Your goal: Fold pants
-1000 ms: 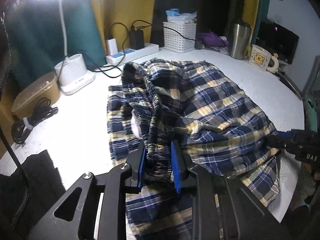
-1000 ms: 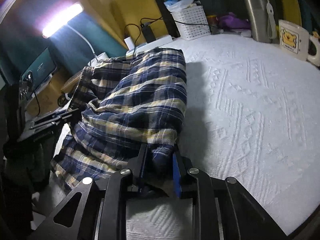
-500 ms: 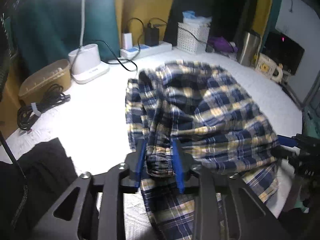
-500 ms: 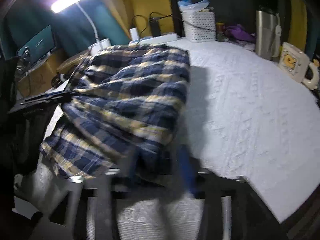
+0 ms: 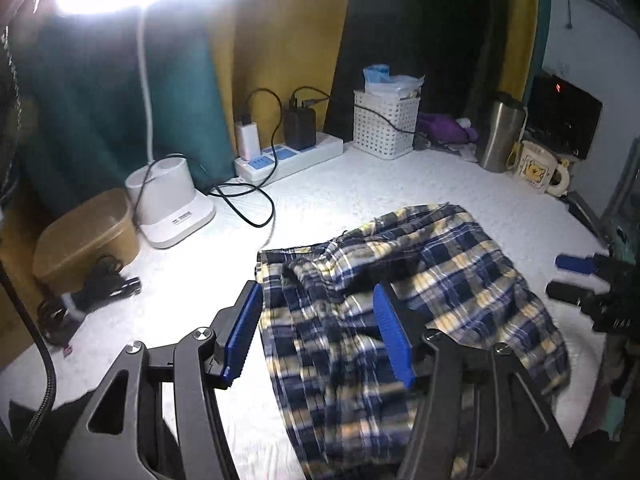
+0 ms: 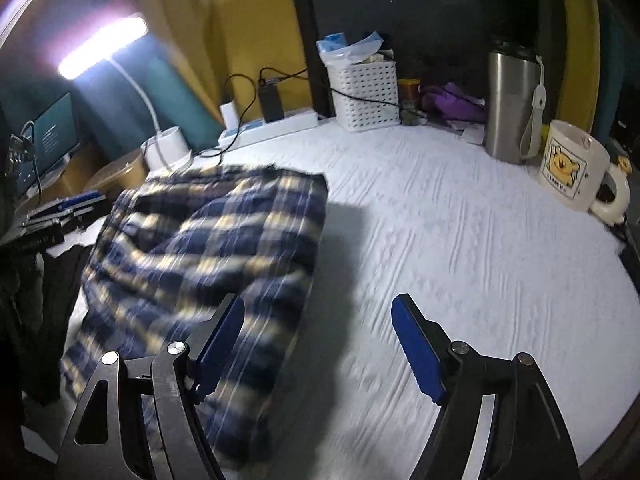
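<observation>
Pants [image 5: 400,296] of blue, navy and yellow plaid flannel lie in a loose, half-folded heap on the white quilted cover of the counter [image 6: 460,240], and both tools have let go of them. The left hand-held gripper [image 5: 320,336] hangs over the near end of the heap with its blue-padded jaws just now spreading apart; rumpled cloth shows in the gap below, but neither pad presses on it. The right hand-held gripper [image 6: 320,356] has its jaws wide apart too, with bare white cover between them, holding nothing; the plaid heap lies off to its left, its straight edge running just under the left pad. From the left tool, the pile stretches ahead and to the right, toward the other tool. From the right tool, the long axis of the pile seems to run away from it towards the white lamp base [image 6: 166,148] at the back. As I read it, one fold has just been laid down, and the left tool, directly above the cloth, is better placed to take a fresh grip; the right would first have to shift leftward onto the edge.
</observation>
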`<act>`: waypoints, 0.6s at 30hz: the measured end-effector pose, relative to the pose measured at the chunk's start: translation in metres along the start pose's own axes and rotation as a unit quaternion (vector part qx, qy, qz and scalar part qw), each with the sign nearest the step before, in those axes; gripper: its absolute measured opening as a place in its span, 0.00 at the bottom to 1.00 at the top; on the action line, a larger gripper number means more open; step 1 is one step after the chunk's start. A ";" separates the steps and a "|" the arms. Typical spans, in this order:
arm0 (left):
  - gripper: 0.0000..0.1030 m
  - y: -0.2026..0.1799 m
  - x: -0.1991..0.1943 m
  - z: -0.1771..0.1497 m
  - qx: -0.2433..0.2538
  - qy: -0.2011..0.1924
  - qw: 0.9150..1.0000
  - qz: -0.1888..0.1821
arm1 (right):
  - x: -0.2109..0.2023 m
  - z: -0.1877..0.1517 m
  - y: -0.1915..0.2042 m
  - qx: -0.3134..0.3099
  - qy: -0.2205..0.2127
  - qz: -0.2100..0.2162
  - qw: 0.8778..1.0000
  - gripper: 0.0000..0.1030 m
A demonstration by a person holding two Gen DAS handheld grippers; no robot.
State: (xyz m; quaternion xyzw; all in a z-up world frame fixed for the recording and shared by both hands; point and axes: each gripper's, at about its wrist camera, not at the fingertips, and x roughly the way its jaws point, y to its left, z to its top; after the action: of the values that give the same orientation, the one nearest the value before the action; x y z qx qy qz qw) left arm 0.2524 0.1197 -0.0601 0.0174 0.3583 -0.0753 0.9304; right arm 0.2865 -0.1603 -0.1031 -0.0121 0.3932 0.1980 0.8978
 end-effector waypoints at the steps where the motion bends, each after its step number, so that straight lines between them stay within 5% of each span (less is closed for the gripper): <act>1: 0.56 0.001 0.006 0.001 0.004 0.005 1.000 0.001 | 0.004 0.004 -0.002 0.000 0.002 0.001 1.000 0.75; 7: 0.54 0.003 0.030 0.001 0.020 0.025 0.999 -0.005 | 0.030 0.025 -0.010 -0.001 0.004 0.012 1.000 0.75; 10: 0.37 0.005 0.037 0.003 0.022 0.031 0.999 -0.009 | 0.046 0.036 -0.011 -0.003 0.004 0.032 0.999 0.75; 18: 0.25 0.008 0.050 0.009 0.029 0.036 0.999 -0.012 | 0.095 0.055 -0.001 -0.006 0.037 0.081 0.996 0.46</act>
State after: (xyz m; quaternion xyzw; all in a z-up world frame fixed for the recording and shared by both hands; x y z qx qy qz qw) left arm 0.2956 0.1200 -0.0873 0.0426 0.3891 -0.0960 0.9152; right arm 0.3832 -0.1184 -0.1326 0.0068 0.4242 0.2719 0.8637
